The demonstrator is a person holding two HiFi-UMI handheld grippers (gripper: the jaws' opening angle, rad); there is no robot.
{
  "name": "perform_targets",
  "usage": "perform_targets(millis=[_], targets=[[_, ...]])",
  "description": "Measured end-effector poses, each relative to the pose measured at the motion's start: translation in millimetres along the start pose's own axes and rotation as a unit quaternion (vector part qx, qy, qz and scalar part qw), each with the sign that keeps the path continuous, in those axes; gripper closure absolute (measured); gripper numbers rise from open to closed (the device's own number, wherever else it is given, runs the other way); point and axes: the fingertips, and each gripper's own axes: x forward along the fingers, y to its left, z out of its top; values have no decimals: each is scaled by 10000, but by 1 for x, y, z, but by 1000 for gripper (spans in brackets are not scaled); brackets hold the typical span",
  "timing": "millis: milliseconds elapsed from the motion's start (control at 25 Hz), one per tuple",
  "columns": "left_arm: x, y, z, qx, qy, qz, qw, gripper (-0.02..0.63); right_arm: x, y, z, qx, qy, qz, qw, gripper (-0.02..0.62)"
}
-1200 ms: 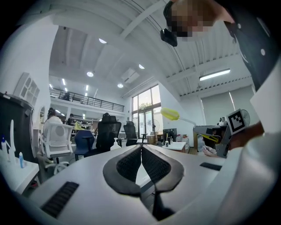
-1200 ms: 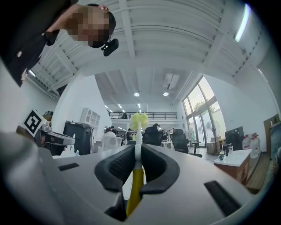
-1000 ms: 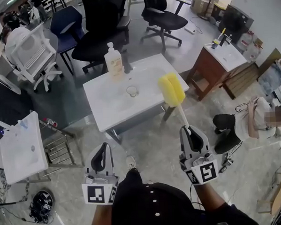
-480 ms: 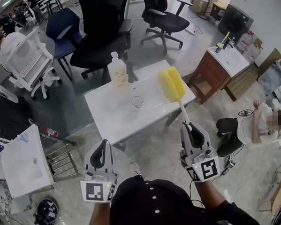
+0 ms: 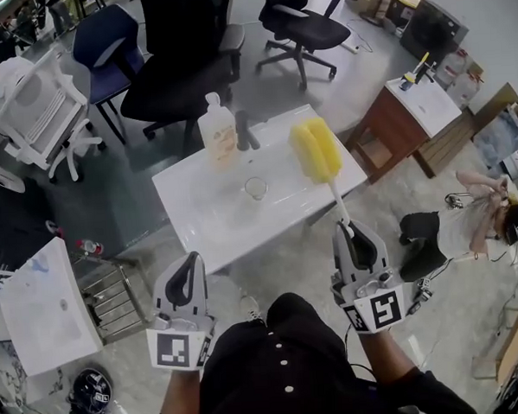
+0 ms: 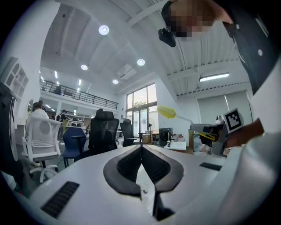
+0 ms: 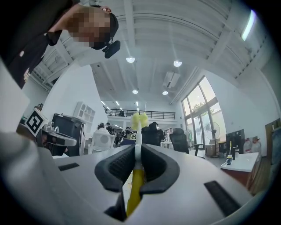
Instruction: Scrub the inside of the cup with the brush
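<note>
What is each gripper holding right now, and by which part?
The right gripper holds the brush by its handle, with the yellow sponge head out front. The left gripper is shut on nothing.

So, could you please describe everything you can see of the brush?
The brush has an oblong yellow sponge head on a thin white stem that turns into a yellow handle. The right claw is shut on that handle, holding the brush in the air, head pointing away from the person. Nothing else touches it; the cup sits apart.
</note>
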Motion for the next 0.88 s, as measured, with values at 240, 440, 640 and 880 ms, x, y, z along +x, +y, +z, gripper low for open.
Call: perform_targets(millis=[240, 440, 640, 880], targets=[[25, 1, -11, -30, 154, -58, 9999, 581, 13, -18, -15, 54, 135, -30, 9999, 548], [59, 10, -13, -37, 195, 80, 9998, 581, 43, -40, -26, 120, 119, 95, 9998, 548], [106, 14, -5, -167, 110, 172, 9997, 581, 85, -70, -30, 102, 47, 306, 9995, 548], [159, 24, -5, -77, 105, 321, 9994, 581, 131, -107, -40, 62, 22, 567, 9984, 548]])
